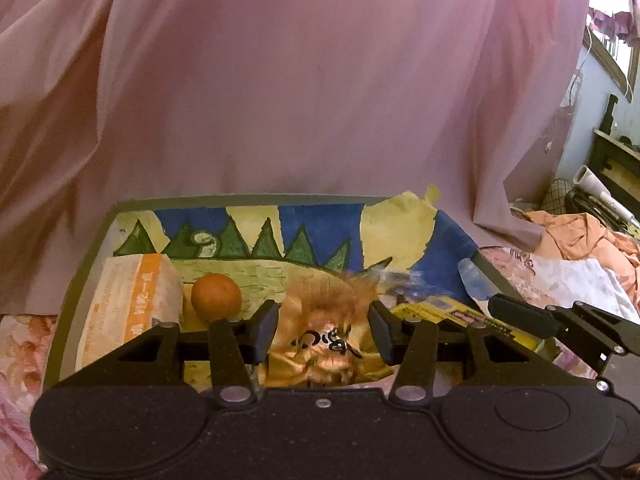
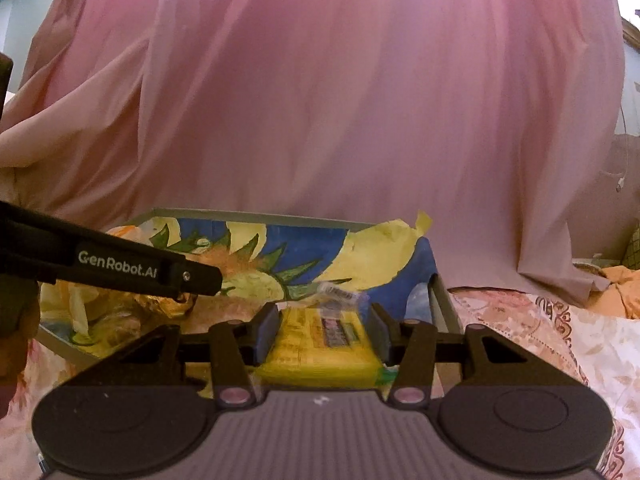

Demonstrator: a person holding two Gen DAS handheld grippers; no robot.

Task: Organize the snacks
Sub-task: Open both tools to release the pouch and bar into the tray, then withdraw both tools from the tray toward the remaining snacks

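Note:
A shallow grey tray [image 1: 86,256] lined with a painted blue, green and yellow sheet holds the snacks. My left gripper [image 1: 324,322] is open, its fingers on either side of a crinkled golden-orange snack bag [image 1: 320,312] with black lettering. An orange fruit [image 1: 216,297] and an orange-and-cream wrapped pack [image 1: 128,304] lie to its left. My right gripper [image 2: 325,326] is open around a yellow snack packet [image 2: 324,344] with a clear end; the packet also shows in the left wrist view [image 1: 448,314]. The right gripper's finger [image 1: 520,312] reaches in from the right there.
A pink curtain [image 1: 300,80] hangs right behind the tray. The tray rests on a floral bedcover [image 2: 540,340]. Orange clothes [image 1: 580,236] and clutter lie at the far right. The left gripper's arm [image 2: 120,266] crosses the right wrist view over the tray's left part.

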